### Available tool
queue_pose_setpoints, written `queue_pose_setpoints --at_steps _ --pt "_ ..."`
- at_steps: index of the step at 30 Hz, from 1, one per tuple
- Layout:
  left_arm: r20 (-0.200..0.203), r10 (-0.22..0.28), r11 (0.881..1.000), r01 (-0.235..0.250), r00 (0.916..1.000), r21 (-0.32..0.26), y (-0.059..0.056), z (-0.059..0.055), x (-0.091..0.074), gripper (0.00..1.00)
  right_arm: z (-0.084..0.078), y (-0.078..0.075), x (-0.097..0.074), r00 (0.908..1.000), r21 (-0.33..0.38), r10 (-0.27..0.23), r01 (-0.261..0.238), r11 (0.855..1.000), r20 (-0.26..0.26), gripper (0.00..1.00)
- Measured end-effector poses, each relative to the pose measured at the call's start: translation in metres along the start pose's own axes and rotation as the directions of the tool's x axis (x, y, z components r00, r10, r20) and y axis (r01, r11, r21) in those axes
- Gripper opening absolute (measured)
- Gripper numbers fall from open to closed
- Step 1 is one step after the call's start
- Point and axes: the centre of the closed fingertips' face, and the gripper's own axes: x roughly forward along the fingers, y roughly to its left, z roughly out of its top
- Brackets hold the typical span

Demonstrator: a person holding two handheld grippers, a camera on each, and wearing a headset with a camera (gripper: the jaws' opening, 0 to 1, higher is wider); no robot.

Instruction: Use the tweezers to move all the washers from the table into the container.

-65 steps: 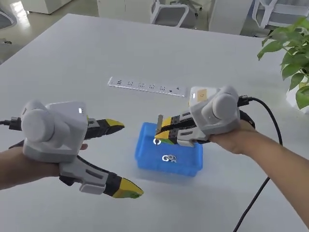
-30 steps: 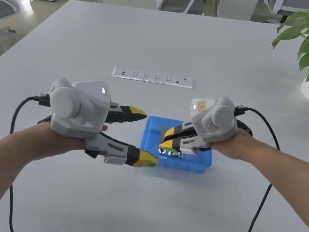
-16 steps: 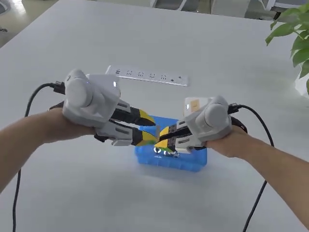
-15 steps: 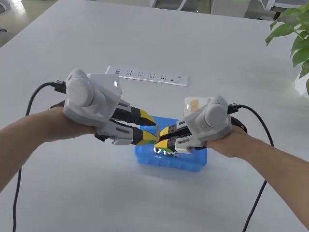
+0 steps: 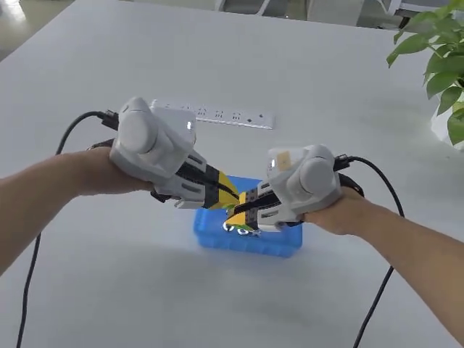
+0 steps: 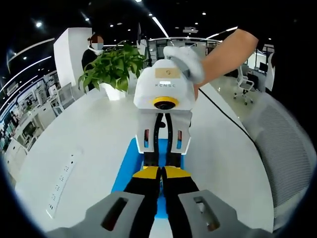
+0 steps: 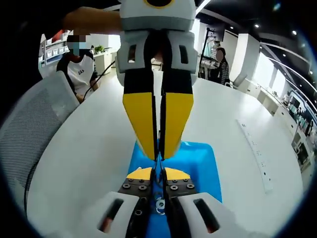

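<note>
Washers lie inside the blue container on the desk. Your left claw and right claw are both clenched, yellow tips meeting just above it.

Both my tongs match: the left gripper and right gripper have pale grey-white bodies, black fingers and yellow tips, with the tweezers a thin dark sliver between the yellow and black cables trailing behind. Under the tips the container is bright blue, with silvery washers glinting in it, on a plain off-white table. Beyond the tongs I see a white power strip, and past the right gripper a green-leaved plant.
</note>
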Motion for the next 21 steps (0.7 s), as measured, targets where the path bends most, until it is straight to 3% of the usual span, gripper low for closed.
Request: queue_pose_setpoints --at_steps 16,21 --pt "-0.004 -0.015 1.000 0.015 0.9999 0.003 0.0030 -0.0004 0.0015 0.04 -0.0010 -0.0030 0.0005 0.9999 0.007 -0.010 0.010 1.000 -0.007 0.09" --pt "-0.017 -0.015 1.000 0.015 0.9997 0.010 0.0033 -0.0014 0.0004 0.04 0.0001 -0.0055 -0.0034 0.9996 0.011 -0.025 0.025 1.000 -0.009 0.15"
